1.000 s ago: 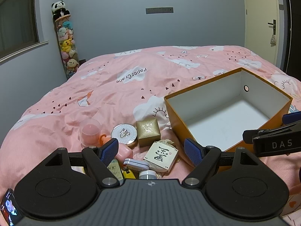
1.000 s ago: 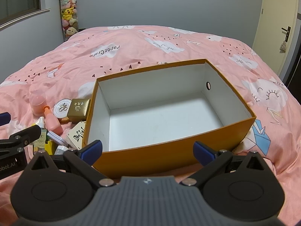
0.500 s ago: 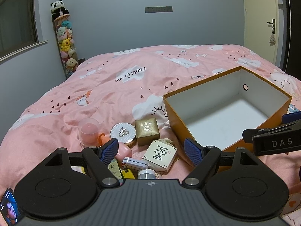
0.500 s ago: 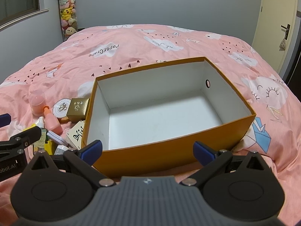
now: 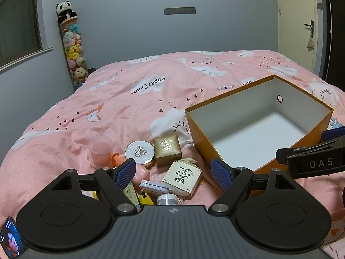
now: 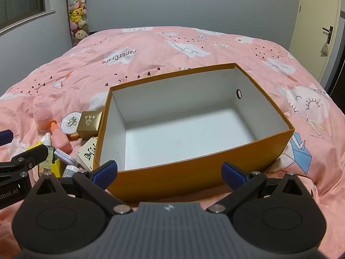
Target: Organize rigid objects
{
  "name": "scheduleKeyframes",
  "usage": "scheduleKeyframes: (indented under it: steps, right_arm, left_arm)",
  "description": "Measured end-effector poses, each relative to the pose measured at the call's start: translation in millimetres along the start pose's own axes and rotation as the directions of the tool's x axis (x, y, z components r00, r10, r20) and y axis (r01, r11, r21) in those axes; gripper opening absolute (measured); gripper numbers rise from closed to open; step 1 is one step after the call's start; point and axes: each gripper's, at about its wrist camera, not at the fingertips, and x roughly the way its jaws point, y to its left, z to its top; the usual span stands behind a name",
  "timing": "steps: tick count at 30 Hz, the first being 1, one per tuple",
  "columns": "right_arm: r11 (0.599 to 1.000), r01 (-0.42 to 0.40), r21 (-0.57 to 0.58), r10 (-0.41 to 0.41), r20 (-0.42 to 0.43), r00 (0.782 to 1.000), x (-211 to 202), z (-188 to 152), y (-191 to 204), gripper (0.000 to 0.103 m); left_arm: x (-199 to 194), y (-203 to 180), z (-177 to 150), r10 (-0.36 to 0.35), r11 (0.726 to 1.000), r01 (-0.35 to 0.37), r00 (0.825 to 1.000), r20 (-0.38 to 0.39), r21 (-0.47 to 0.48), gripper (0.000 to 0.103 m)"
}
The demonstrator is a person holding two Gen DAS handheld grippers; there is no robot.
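An orange box (image 5: 202,136) (image 6: 194,179) with a white, empty inside lies open on the pink bed. Left of it sits a pile of small items: a gold square box (image 5: 167,150) (image 6: 89,122), a round white compact (image 5: 139,152) (image 6: 70,124), a white card box with a black character (image 5: 183,178) (image 6: 87,153), a pink bottle (image 5: 141,173) (image 6: 61,138), a pink domed cup (image 5: 101,151) (image 6: 43,116), a small tin (image 5: 153,187) and a grey jar (image 5: 167,199). My left gripper (image 5: 173,173) hangs open just above the pile. My right gripper (image 6: 170,171) stands open at the box's near wall.
A pink quilt (image 5: 151,90) covers the whole bed. A tall clear tube of plush toys (image 5: 73,49) stands at the far left wall below a window. A door (image 5: 301,26) is at the far right. A phone (image 5: 10,240) lies at the lower left corner.
Both cameras have dipped or drawn back slightly, so the pile and box sit a touch higher in view. Both grippers stay open and nothing on the bed has moved.
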Motion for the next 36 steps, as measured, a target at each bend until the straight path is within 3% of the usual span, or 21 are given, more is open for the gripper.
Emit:
scheduleKeyframes:
  steps: [7, 12, 14, 19, 21, 23, 27, 32, 36]
  right_arm:
    - [0.999, -0.04, -0.023, 0.04, 0.007, 0.999, 1.7, 3.0, 2.8, 0.101]
    - [0.99, -0.112, -0.084, 0.111, -0.008, 0.994, 6.4, 13.6, 8.2, 0.098]
    - [0.984, -0.134, -0.119, 0.134, -0.007, 0.991, 8.8, 18.9, 11.1, 0.09]
    - [0.962, -0.184, -0.202, 0.186, -0.01, 0.983, 18.0, 36.0, 22.3, 0.072]
    - [0.945, -0.219, -0.245, 0.22, -0.021, 0.975, 23.3, 41.9, 30.0, 0.059]
    - [0.924, -0.258, -0.283, 0.258, -0.038, 0.965, 28.8, 47.3, 38.9, 0.053]
    - [0.861, -0.323, -0.393, 0.318, -0.079, 0.945, 41.4, 54.3, 63.9, 0.03]
    - [0.794, -0.415, -0.444, 0.378, -0.175, 0.909, 67.9, 63.1, 91.6, 0.03]
    - [0.759, -0.427, -0.491, 0.373, -0.209, 0.904, 86.0, 69.1, 108.7, 0.031]
  left_arm:
    - [1.8, 3.7, 1.1, -0.036, 0.999, 0.035, 0.999, 0.012, 0.018, 0.086]
    - [11.7, 13.9, 4.8, -0.094, 0.995, 0.094, 0.995, -0.029, 0.02, 0.082]
    - [16.2, 18.4, 6.7, -0.118, 0.993, 0.119, 0.992, -0.043, 0.018, 0.078]
    - [31.5, 37.7, 8.9, -0.153, 0.988, 0.153, 0.983, -0.099, -0.011, 0.051]
    - [37.5, 47.8, 9.2, -0.159, 0.987, 0.157, 0.98, -0.122, -0.028, 0.039]
    - [44.2, 59.2, 9.3, -0.188, 0.982, 0.181, 0.97, -0.157, -0.056, 0.035]
    - [58.4, 74.4, 6.8, -0.239, 0.971, 0.226, 0.944, -0.229, -0.08, 0.035]
    - [73.9, 92.6, -0.3, -0.259, 0.961, 0.219, 0.928, -0.27, -0.171, 0.047]
    - [90.2, 107.4, -3.4, -0.251, 0.953, 0.179, 0.919, -0.304, -0.246, 0.06]
